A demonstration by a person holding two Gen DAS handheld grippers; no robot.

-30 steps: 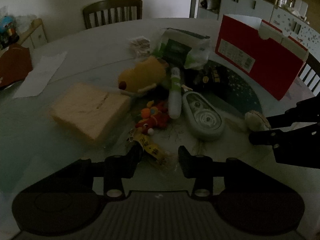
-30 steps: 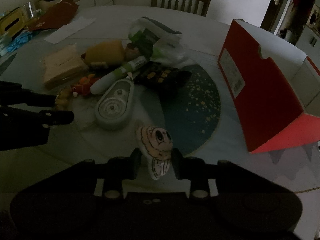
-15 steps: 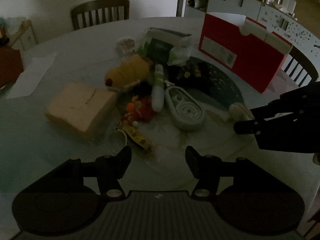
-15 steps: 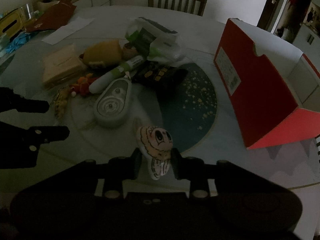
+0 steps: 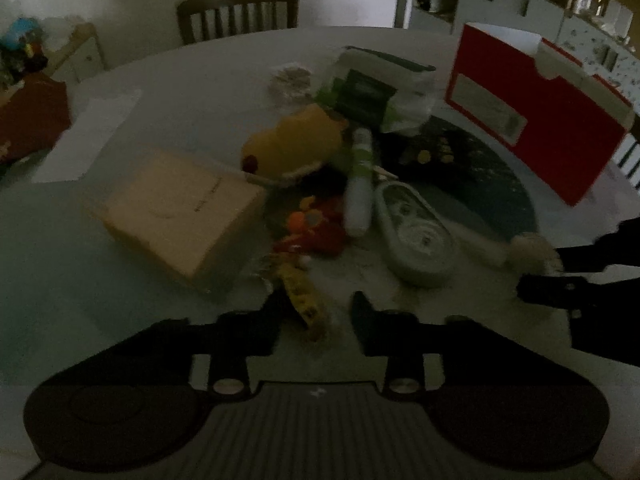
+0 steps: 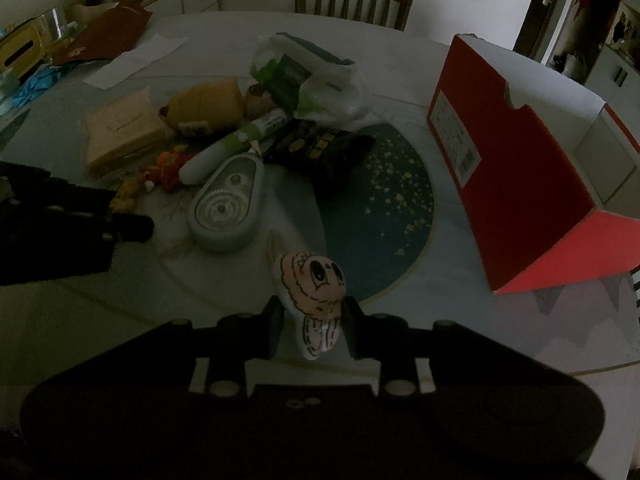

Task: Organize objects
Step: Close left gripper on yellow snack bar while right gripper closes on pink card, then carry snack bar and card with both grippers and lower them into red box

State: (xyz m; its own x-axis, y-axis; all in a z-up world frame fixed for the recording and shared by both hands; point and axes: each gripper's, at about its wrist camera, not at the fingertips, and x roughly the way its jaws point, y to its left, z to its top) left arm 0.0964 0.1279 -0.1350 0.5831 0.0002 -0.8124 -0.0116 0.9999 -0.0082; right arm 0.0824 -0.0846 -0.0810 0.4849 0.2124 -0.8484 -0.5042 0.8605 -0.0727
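The right hand-held gripper (image 6: 312,322) is clamped on the doll (image 6: 314,292), red box (image 6: 508,184) ahead to its right, while the left hand-held gripper (image 5: 316,312) hangs apart over the yellow strap (image 5: 300,292).

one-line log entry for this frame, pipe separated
left gripper: open, over yellow tape measure | right gripper: shut on cartoon-face plush, lifted | red box: open, to the right

A cartoon-faced plush toy (image 6: 314,304) is clamped between the right gripper (image 6: 312,330) fingers, raised above the table (image 6: 240,276); red box (image 6: 516,168) stands right.
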